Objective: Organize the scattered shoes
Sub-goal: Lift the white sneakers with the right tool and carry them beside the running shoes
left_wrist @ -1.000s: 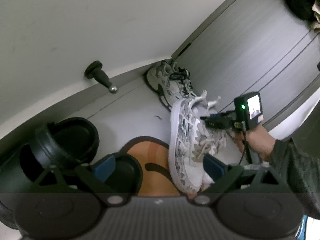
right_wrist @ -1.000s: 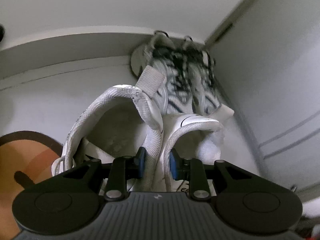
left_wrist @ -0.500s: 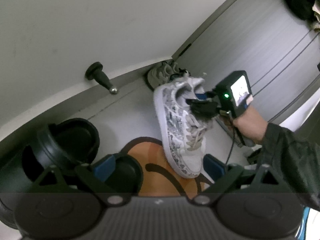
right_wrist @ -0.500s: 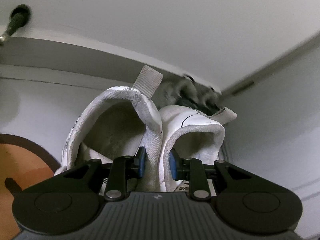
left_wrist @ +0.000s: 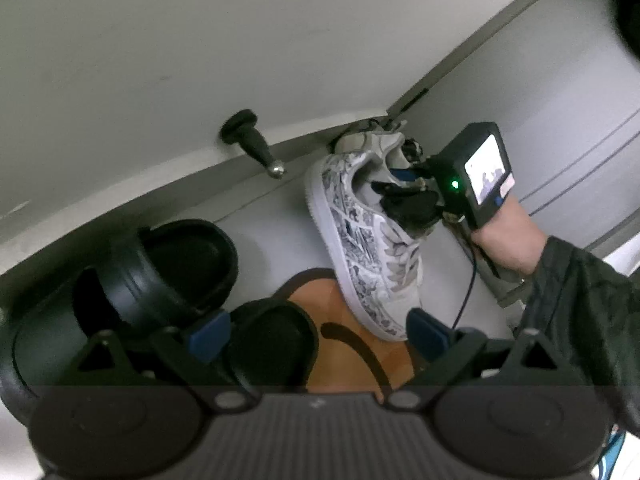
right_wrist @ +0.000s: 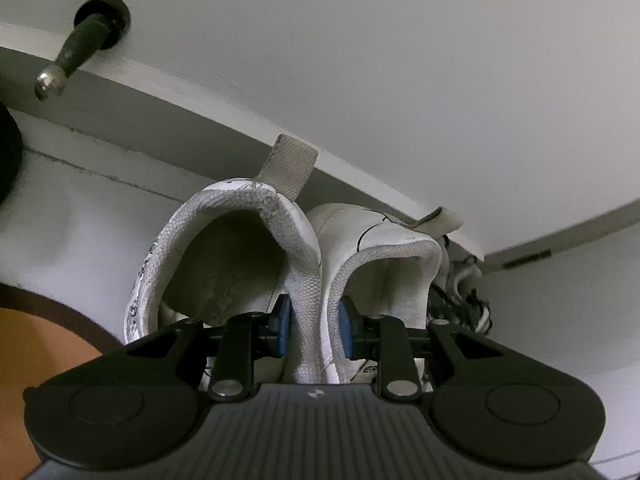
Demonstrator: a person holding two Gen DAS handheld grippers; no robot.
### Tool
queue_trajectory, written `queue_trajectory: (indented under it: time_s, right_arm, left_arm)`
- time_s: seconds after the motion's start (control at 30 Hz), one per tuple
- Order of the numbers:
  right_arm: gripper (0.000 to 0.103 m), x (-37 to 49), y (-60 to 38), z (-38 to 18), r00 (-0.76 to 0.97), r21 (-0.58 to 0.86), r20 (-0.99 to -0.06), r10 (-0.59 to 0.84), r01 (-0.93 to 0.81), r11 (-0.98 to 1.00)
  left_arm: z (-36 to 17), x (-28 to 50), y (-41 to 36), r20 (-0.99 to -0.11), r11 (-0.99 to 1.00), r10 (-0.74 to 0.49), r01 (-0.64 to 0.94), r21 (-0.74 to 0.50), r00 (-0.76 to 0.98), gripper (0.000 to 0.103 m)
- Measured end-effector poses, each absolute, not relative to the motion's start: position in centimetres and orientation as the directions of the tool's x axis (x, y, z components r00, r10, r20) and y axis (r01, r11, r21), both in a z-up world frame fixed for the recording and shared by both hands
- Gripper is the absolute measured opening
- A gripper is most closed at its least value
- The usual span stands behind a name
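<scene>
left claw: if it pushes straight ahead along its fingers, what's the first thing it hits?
Most likely the orange mat on the floor, dead centre between the open left claw fingers. A black sandal sits just left of that line, the patterned white sneaker just right; depth is uncertain.

Dim, flat indoor light, soft shadows under the shoes (left_wrist: 360,240), strong fisheye bending and dark corners, slight motion blur, glare off the small screen (left_wrist: 486,170)
</scene>
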State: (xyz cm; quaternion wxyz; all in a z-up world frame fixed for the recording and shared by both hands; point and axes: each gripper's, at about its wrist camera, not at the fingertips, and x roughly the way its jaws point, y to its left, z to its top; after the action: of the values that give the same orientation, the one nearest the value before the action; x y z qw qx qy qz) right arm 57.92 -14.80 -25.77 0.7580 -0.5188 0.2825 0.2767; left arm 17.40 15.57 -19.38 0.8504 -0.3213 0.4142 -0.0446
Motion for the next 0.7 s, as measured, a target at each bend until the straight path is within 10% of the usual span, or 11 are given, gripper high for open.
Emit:
queue_trajectory:
  time_s: [0.17,0.3,0.7]
  right_arm:
    - [0.034,58.5,-13.6,-26.7,0.682,-0.623,-0.722,0.116,-0.713,0.321]
    - [0.075,57.7,-13.2,-25.6,0.751,-0.669,-0.644,0.147,-0.646,0.368]
    - [0.097,54.0,-16.9,-22.1,0.723,-0.500,-0.672,0.162,-0.604,0.621]
  left_arm:
    - [-19.7,17.5,15.7,-0.673,0.768,-0.370,-0.197,-0.610,0.640,0.096]
    - [-19.5,17.4,15.7,-0.664,0.760,-0.383,-0.190,-0.621,0.642,0.096]
    - [-19.3,17.0,16.1,-0.643,0.743,-0.384,-0.192,-0.642,0.663,0.096]
